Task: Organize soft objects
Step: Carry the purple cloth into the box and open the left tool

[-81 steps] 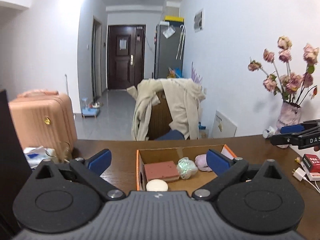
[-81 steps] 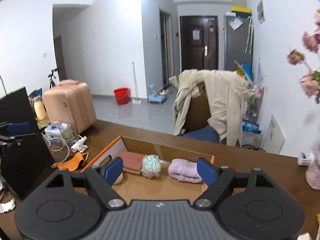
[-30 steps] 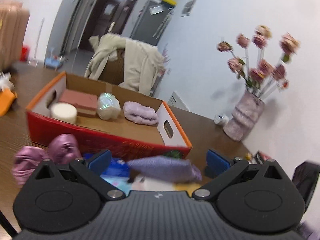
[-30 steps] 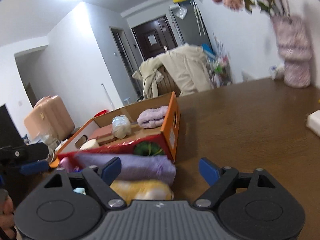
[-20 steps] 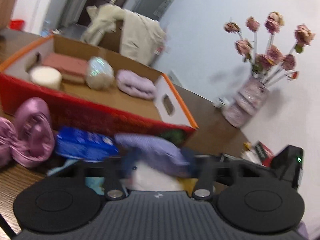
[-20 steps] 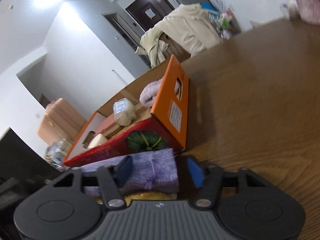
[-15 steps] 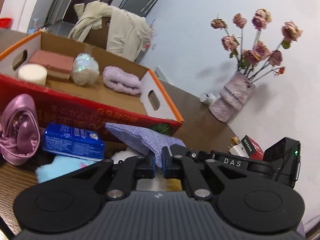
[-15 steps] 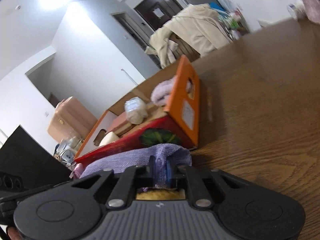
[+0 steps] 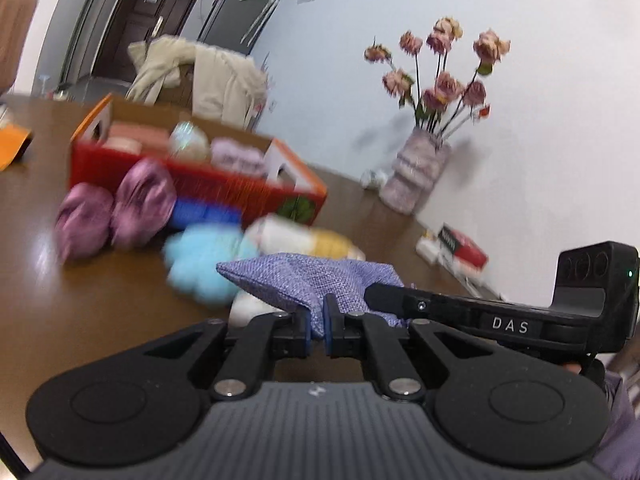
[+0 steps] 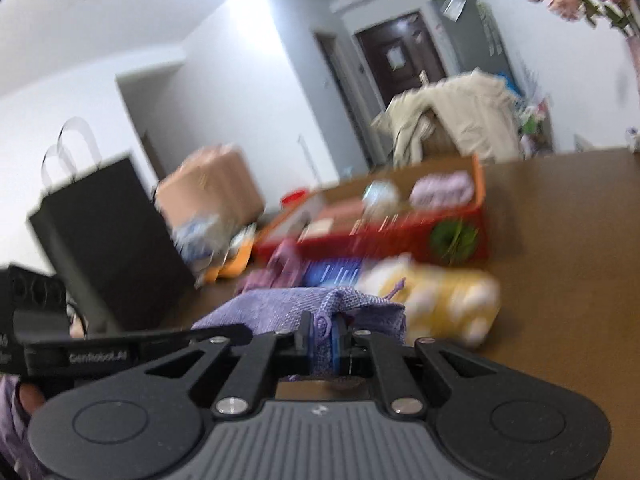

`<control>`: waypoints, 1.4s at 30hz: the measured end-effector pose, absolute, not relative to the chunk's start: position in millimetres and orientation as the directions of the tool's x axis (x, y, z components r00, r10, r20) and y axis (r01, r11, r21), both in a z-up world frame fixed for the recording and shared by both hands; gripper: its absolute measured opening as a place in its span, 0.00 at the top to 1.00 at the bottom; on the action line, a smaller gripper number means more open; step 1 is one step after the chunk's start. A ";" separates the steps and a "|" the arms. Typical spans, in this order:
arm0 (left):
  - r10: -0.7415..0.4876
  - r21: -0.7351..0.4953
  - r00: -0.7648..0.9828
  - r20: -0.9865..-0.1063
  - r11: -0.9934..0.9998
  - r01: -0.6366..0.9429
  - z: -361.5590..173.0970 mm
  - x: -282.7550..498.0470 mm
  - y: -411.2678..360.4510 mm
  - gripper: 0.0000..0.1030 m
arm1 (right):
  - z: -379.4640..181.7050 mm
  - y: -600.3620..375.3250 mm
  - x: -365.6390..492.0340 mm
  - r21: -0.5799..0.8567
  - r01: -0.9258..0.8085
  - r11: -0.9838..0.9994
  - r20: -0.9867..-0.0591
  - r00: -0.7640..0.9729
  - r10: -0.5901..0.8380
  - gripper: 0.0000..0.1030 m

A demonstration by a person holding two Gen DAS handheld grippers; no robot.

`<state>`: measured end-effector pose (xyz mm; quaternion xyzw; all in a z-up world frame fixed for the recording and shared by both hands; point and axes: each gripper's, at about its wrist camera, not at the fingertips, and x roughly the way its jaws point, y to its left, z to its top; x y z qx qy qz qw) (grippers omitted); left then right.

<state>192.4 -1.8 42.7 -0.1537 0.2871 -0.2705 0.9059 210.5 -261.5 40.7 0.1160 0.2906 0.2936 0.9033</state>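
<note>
A purple woven pouch point(image 9: 304, 276) hangs between both grippers above the brown table. My left gripper point(image 9: 317, 326) is shut on one end of it. My right gripper point(image 10: 322, 340) is shut on the other end point(image 10: 296, 312), by the drawstring. Behind lies a heap of soft things: a yellow and white plush point(image 10: 436, 292), a light blue plush point(image 9: 200, 264), a blue packet point(image 9: 204, 212) and two pink satin bundles point(image 9: 116, 208). The red and orange cardboard box point(image 9: 224, 184) holds a pink sponge, a shiny ball and a lilac towel roll point(image 9: 236, 156).
A vase of dried roses point(image 9: 416, 176) and a red book point(image 9: 460, 246) stand at the right by the wall. A black paper bag point(image 10: 104, 236) stands at the left of the table. A chair draped with a beige coat point(image 10: 452, 120) is behind the table.
Both grippers have lifted the purple pouch off the heap and drawn it back from the box. The plush toys under it are now uncovered. Both views are blurred by motion.
</note>
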 end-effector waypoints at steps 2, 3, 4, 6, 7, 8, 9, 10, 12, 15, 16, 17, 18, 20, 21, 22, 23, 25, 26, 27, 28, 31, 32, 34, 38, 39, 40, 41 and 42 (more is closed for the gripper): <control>-0.556 -0.423 0.682 -0.475 0.824 0.377 27.9 177.1 8.7 0.89 | 29.5 -248.9 195.3 0.354 -0.468 0.810 -0.503 0.635 0.586 0.92; -0.539 -0.424 0.682 -0.495 0.835 0.352 21.2 170.9 14.0 0.86 | 23.7 -242.9 190.0 0.334 -0.468 0.818 -0.531 0.624 0.574 0.92; -0.529 -0.430 0.677 -0.511 0.840 0.331 15.5 167.5 17.7 0.75 | 19.1 -237.8 182.1 0.319 -0.463 0.827 -0.552 0.618 0.559 0.92; -0.511 -0.439 0.698 -0.502 0.846 0.303 9.3 161.7 23.6 0.59 | 12.3 -230.8 174.7 0.300 -0.459 0.836 -0.574 0.613 0.543 0.92; -0.506 -0.441 0.703 -0.500 0.847 0.296 7.2 162.1 23.8 0.58 | 11.3 -227.7 171.9 0.294 -0.461 0.837 -0.580 0.610 0.540 0.92; -0.502 -0.441 0.699 -0.509 0.850 0.289 4.9 163.6 23.5 0.59 | 11.0 -225.9 169.7 0.287 -0.462 0.839 -0.582 0.612 0.535 0.92; -0.505 -0.443 0.696 -0.510 0.848 0.290 3.5 164.6 23.2 0.63 | 11.1 -225.0 167.8 0.275 -0.463 0.843 -0.588 0.613 0.528 0.91; -0.507 -0.444 0.692 -0.514 0.848 0.291 2.0 165.3 23.6 0.82 | 12.4 -225.0 166.0 0.258 -0.463 0.848 -0.592 0.618 0.517 0.90; -0.507 -0.444 0.678 -0.532 0.849 0.286 -1.2 167.7 23.9 0.91 | 17.0 -228.4 161.1 0.245 -0.450 0.859 -0.574 0.647 0.502 0.79; -0.506 -0.448 0.682 -0.527 0.848 0.283 -4.3 165.3 24.9 0.92 | 27.3 -247.4 158.0 0.280 -0.396 0.875 -0.510 0.711 0.485 0.70; -0.509 -0.448 0.683 -0.523 0.846 0.288 -5.4 164.3 24.8 0.92 | 27.4 -252.0 161.8 0.297 -0.365 0.882 -0.502 0.727 0.470 0.61; -0.513 -0.448 0.682 -0.522 0.845 0.293 -6.0 163.6 23.5 0.92 | 26.1 -254.7 166.5 0.311 -0.340 0.887 -0.501 0.735 0.457 0.36; -0.513 -0.446 0.680 -0.523 0.845 0.295 -6.9 163.6 23.0 0.92 | 24.9 -257.0 169.8 0.319 -0.330 0.889 -0.501 0.737 0.454 0.27; -0.516 -0.446 0.677 -0.525 0.844 0.297 -7.5 163.9 23.3 0.91 | 17.3 -255.3 179.2 0.335 -0.351 0.875 -0.492 0.726 0.480 0.28; -0.515 -0.448 0.676 -0.527 0.844 0.295 -7.7 164.6 23.1 0.91 | 12.2 -254.3 184.9 0.346 -0.345 0.872 -0.504 0.716 0.484 0.32; -0.514 -0.448 0.675 -0.529 0.845 0.292 -8.2 165.1 23.5 0.91 | 5.9 -253.1 191.2 0.364 -0.344 0.865 -0.519 0.696 0.496 0.35; -0.512 -0.450 0.675 -0.531 0.845 0.287 -8.8 165.4 24.0 0.91 | -0.4 -254.1 196.5 0.392 -0.354 0.849 -0.521 0.675 0.522 0.42; -0.507 -0.452 0.676 -0.534 0.847 0.278 -9.2 166.1 24.9 0.91 | -9.2 -261.4 203.4 0.471 -0.357 0.807 -0.504 0.642 0.578 0.43; -0.507 -0.456 0.675 -0.536 0.847 0.274 -9.7 166.7 25.5 0.91 | -12.5 -266.0 206.3 0.511 -0.354 0.783 -0.496 0.623 0.605 0.45; -0.510 -0.460 0.674 -0.534 0.844 0.275 -9.9 167.2 25.9 0.91 | -15.2 -268.8 207.9 0.540 -0.353 0.764 -0.487 0.609 0.626 0.52; -0.513 -0.460 0.675 -0.531 0.843 0.278 -9.6 167.3 25.6 0.91 | -16.8 -271.2 207.7 0.564 -0.359 0.744 -0.477 0.594 0.648 0.57; -0.531 -0.465 0.677 -0.510 0.832 0.302 -6.5 167.4 23.4 0.92 | -11.0 -270.7 202.7 0.577 -0.397 0.714 -0.452 0.573 0.683 0.93; -0.537 -0.465 0.680 -0.500 0.829 0.312 -3.5 167.8 22.6 0.92 | -6.5 -267.3 200.9 0.547 -0.408 0.731 -0.458 0.585 0.669 0.93; -0.561 -0.476 0.688 -0.460 0.810 0.342 7.1 170.9 21.7 0.92 | 8.1 -265.5 200.1 0.522 -0.424 0.740 -0.446 0.604 0.661 0.93; -0.601 -0.454 0.714 -0.359 0.781 0.429 46.7 199.0 16.3 0.91 | 51.0 -272.2 223.7 0.466 -0.475 0.746 -0.367 0.664 0.652 0.94; -0.608 -0.450 0.716 -0.343 0.775 0.443 57.4 212.2 13.9 0.91 | 61.5 -274.4 234.5 0.447 -0.480 0.755 -0.358 0.677 0.643 0.94; -0.608 -0.443 0.723 -0.328 0.775 0.450 67.8 226.3 10.6 0.91 | 73.3 -276.5 249.3 0.419 -0.476 0.773 -0.354 0.699 0.622 0.94; -0.610 -0.432 0.730 -0.309 0.774 0.463 78.5 242.5 6.3 0.91 | 82.9 -277.1 263.8 0.392 -0.478 0.786 -0.355 0.710 0.608 0.94; -0.606 -0.422 0.738 -0.298 0.777 0.468 86.9 259.2 1.2 0.91 | 92.0 -278.1 279.7 0.365 -0.479 0.798 -0.354 0.722 0.595 0.94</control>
